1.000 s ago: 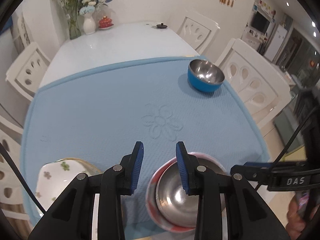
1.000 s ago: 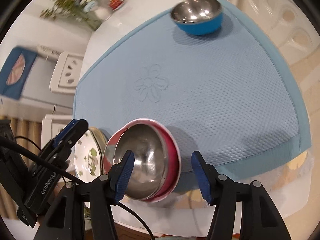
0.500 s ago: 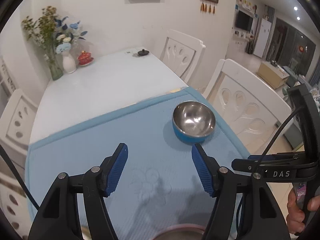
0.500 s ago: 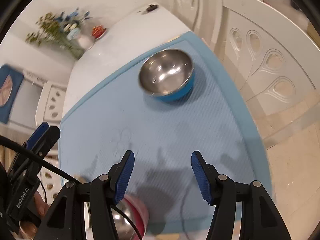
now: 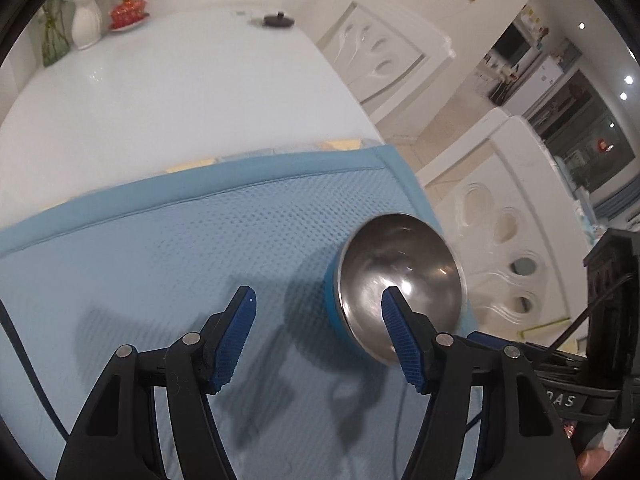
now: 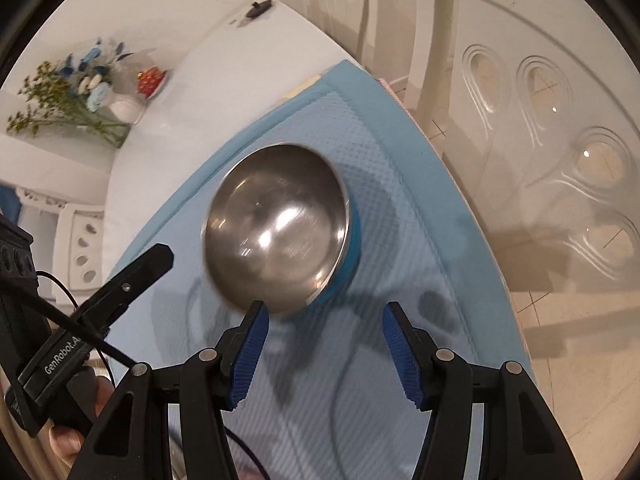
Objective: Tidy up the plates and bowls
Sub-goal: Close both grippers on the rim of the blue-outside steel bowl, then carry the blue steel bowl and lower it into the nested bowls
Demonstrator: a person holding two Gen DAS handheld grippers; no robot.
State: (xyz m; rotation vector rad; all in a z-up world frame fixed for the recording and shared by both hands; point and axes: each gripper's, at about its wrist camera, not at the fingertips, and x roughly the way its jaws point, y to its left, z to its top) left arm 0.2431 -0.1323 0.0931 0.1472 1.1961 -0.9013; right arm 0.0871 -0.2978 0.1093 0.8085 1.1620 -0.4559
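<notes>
Approach to the blue bowl (image 6: 280, 228): it sits on the mat (image 5: 160, 260) just ahead of my right gripper (image 6: 324, 316), both jaws parted and empty; left gripper (image 5: 316, 300) likewise. Next, I judge, straddle the rim.

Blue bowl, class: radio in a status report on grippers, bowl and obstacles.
Left gripper and right gripper open, empty. Blue bowl upright on mat, untouched. Nothing in the way.

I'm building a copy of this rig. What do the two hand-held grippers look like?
Both hand-held grippers, left and right, have black angular frames with silver rivets and ribbed blue finger pads. Thin black cables trail off. One body reads "GenRobot", the other shows "DAS".
</notes>
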